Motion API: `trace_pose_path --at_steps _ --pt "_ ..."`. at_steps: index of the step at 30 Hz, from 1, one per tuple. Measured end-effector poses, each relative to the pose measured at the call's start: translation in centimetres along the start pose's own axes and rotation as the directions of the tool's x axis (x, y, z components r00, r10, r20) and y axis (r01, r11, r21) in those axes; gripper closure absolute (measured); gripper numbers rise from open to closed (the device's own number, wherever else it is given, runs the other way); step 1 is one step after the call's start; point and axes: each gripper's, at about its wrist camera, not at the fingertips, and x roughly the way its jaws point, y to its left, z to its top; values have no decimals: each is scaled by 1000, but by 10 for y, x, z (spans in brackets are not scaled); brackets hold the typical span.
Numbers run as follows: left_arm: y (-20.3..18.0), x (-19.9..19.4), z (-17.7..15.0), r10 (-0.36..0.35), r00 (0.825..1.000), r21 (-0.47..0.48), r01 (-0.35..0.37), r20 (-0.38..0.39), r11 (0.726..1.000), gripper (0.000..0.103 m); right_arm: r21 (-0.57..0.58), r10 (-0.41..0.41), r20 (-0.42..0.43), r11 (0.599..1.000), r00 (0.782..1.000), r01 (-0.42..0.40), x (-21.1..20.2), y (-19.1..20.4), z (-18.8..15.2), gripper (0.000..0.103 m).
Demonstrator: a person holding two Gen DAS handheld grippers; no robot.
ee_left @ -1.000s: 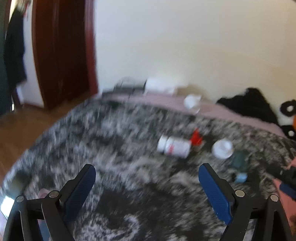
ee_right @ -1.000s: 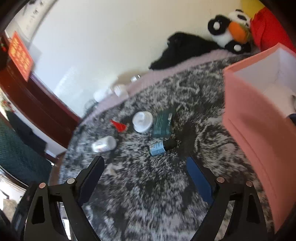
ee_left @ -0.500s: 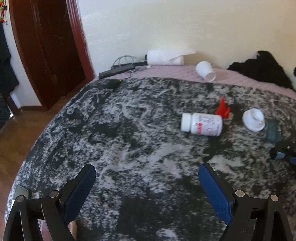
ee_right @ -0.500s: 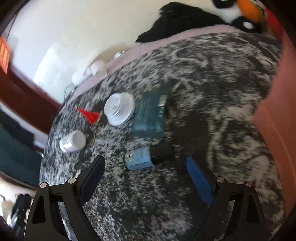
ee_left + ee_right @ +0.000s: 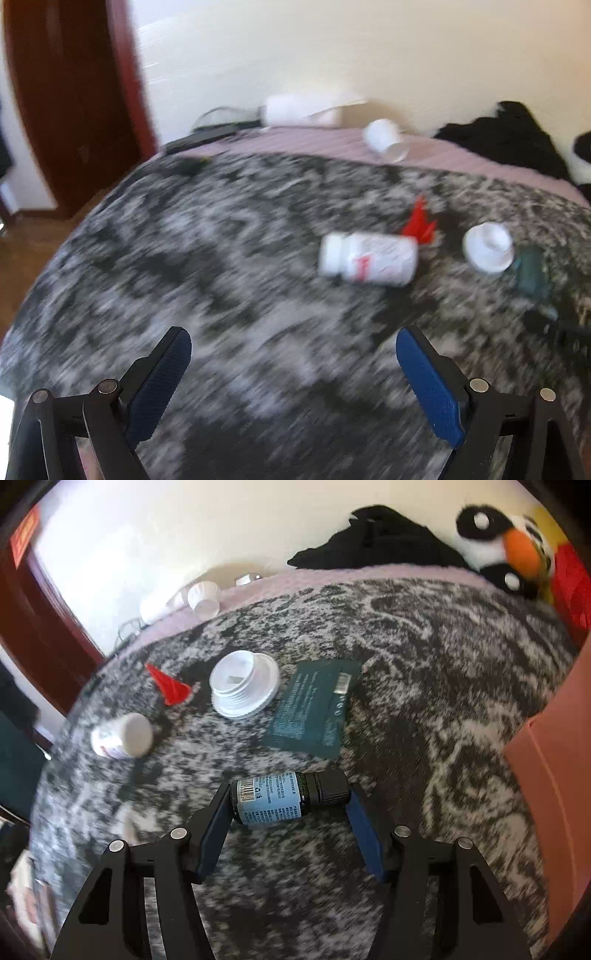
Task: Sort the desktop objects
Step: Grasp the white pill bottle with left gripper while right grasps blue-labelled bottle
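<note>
On the grey mottled blanket (image 5: 424,686), a pink box (image 5: 554,760) sits at the right edge. The left gripper (image 5: 293,365) hangs wide apart over bare blanket, nothing between its pads. The right gripper (image 5: 288,808) is closing, the small blue-labelled bottle (image 5: 288,797) lying crosswise between its fingers. Farther off lie a green packet (image 5: 314,709), a white pill bottle (image 5: 369,264), a white lid (image 5: 243,685) and a red cone (image 5: 170,686).
</note>
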Motion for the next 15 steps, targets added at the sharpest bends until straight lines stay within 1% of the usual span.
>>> trace_pose_path --at_steps 3,8,10,11,12,13,14,15 --pt "-24 31 21 -15 1000 51 15 -6 999 9 12 22 -9 1000 1000 -22 0 3 0 38" --pt "-50 83 45 -64 996 62 68 -66 996 9 30 40 -13 999 999 -40 4 -2 3 38" --pt "-58 106 46 -51 994 74 58 -98 996 9 32 42 -13 999 999 -42 6 -3 5 38" --pt "-61 114 44 -24 996 86 31 -91 996 9 28 39 -13 999 999 -38 7 -2 6 38" --pt "-65 118 41 20 998 111 -13 -62 994 12 23 34 -12 999 999 -34 9 0 7 38" --pt "-69 120 39 59 997 147 -53 -39 988 19 18 30 -11 999 1000 -29 10 1 8 38" --pt "-73 117 38 70 997 191 -64 -26 980 28 14 26 -10 1000 1000 -26 11 2 9 38" --pt "-75 111 39 49 999 214 -43 -24 976 32 14 25 -10 1000 1000 -25 11 3 9 38"
